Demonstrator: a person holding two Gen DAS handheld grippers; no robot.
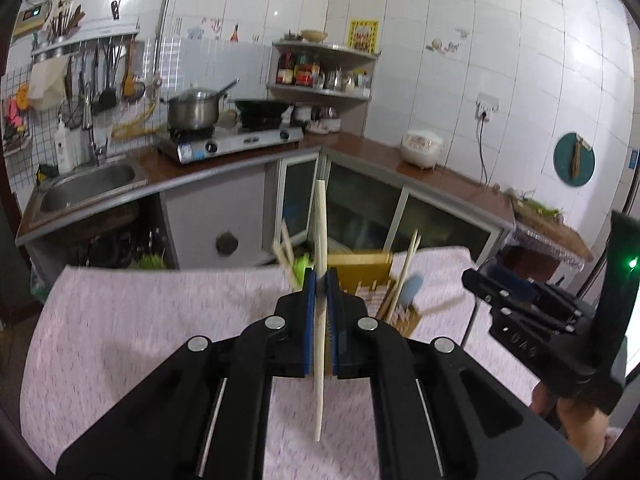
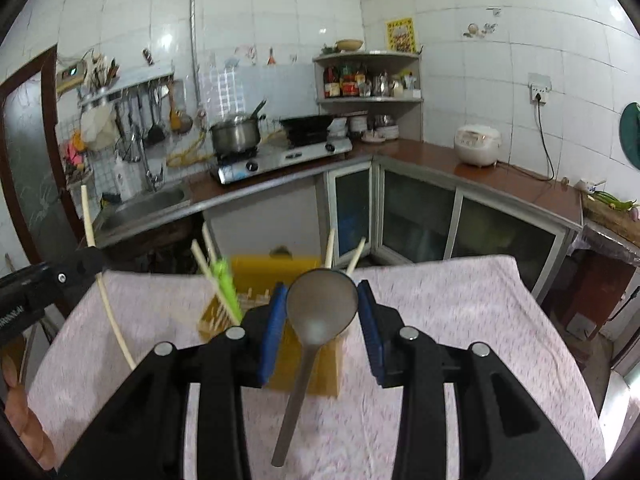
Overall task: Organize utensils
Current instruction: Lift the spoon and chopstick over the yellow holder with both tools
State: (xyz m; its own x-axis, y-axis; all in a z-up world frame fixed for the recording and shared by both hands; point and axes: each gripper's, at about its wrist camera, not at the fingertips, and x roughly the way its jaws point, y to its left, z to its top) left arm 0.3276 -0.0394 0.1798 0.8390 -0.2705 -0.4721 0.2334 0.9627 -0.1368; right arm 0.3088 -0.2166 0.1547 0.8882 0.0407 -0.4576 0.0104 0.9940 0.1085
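Note:
My left gripper is shut on a pale wooden chopstick, held upright above the cloth-covered table. It also shows in the right wrist view at the left edge. My right gripper is shut on the bowl of a grey metal spoon, handle hanging toward the camera. A yellow utensil holder stands ahead of both grippers on the table, with several chopsticks and a green utensil standing in it. The holder shows in the left wrist view too, with the right gripper beside it.
Beyond the table runs an L-shaped kitchen counter with a sink, a gas stove with a pot and wok, and a rice cooker. Glass cabinet doors lie below. The table's far edge is close behind the holder.

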